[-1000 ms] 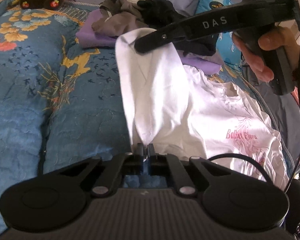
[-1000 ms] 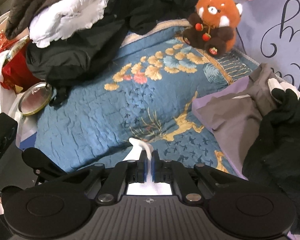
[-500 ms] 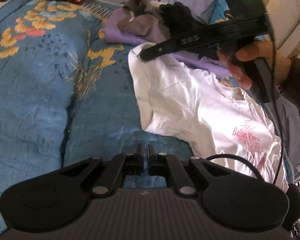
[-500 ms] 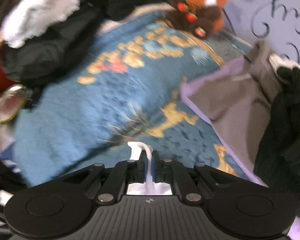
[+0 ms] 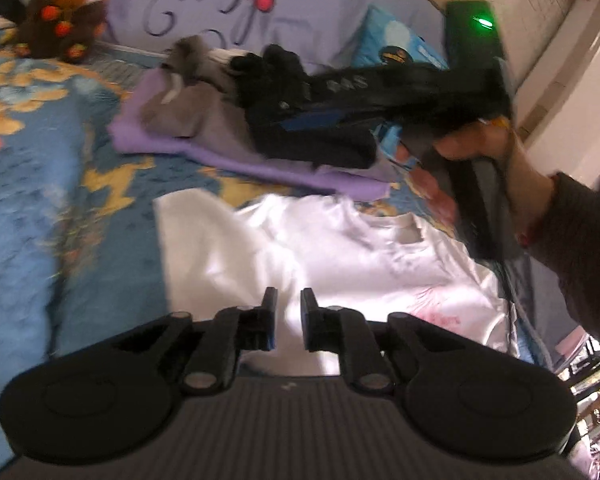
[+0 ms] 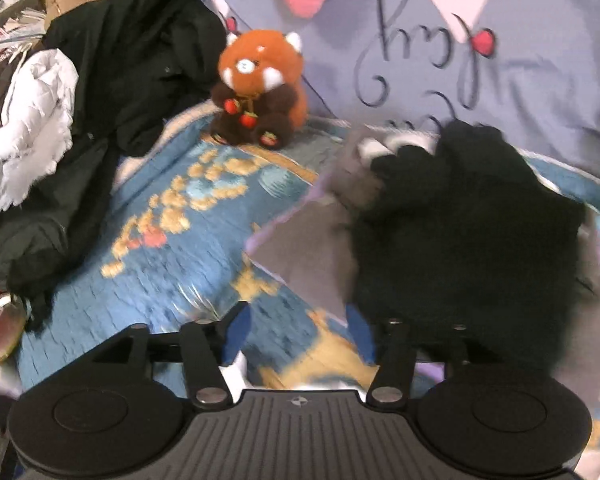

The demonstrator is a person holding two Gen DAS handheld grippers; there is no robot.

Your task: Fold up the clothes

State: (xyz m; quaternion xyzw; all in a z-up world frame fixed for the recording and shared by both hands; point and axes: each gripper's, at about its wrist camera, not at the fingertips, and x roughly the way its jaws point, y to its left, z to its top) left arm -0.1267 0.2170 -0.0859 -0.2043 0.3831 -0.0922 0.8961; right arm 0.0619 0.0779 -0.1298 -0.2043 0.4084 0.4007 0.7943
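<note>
We see a bed covered by a blue quilt [image 5: 40,208] patterned with yellow flowers. A white T-shirt [image 5: 320,248] lies spread on the quilt, its collar toward the far side and a faint pink print on its chest. One side of the shirt is folded inward, leaving a straight edge on the left.

Our left gripper [image 5: 286,316] hovers just above the near part of the shirt. Its jaws stand a little apart with only white cloth visible between them, and they grip nothing.

In the left wrist view, our right gripper [image 6: 298,336] reaches across the top right, blurred, held by a hand [image 5: 496,148] in a dark sleeve. A green light glows on its top. From its own camera, its blue-padded jaws are spread wide over the quilt, empty, with a bit of white cloth showing just below them.

Beyond the shirt sits a pile of clothes [image 5: 228,120]: a purple piece at the bottom, a grey one on it, and a fuzzy black garment [image 6: 460,232] on top. A red panda plush toy [image 6: 260,88] sits at the head of the bed, against a lavender pillow [image 6: 480,60] with dark handwriting-style lettering. Dark jackets [image 6: 132,60] and a white puffy garment [image 6: 32,128] are heaped at the left edge.
</note>
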